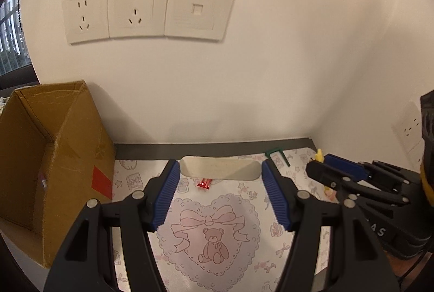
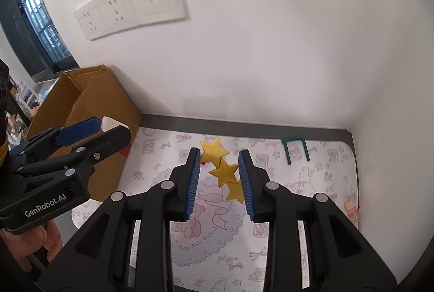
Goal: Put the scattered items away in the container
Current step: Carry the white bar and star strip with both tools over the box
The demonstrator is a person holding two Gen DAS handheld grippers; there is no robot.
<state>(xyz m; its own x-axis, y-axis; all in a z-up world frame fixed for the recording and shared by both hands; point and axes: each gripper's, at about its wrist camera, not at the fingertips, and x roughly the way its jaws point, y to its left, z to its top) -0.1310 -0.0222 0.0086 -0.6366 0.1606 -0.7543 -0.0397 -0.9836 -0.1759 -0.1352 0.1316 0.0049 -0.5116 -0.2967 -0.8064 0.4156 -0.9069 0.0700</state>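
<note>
My left gripper point(image 1: 220, 166) is shut on a flat cream oblong piece point(image 1: 217, 170), held crosswise between its blue pads above the mat. In the right wrist view the same gripper point(image 2: 108, 129) shows at the left with the piece's white end point(image 2: 114, 125) poking out, close to the open brown cardboard box point(image 2: 89, 107). That box point(image 1: 54, 156) stands at the left of the left wrist view. My right gripper point(image 2: 219, 153) is shut on a yellow clip of three stars point(image 2: 223, 172). From the left wrist view it point(image 1: 318, 164) sits at the right with a yellow tip point(image 1: 319, 155) showing.
A red-wrapped sweet point(image 1: 204, 183) lies on the bear-print mat point(image 1: 211, 232) below the cream piece. A green U-shaped item point(image 2: 295, 149) lies near the back wall, and a small pink item point(image 2: 352, 208) lies by the right wall. White walls close off the back and right.
</note>
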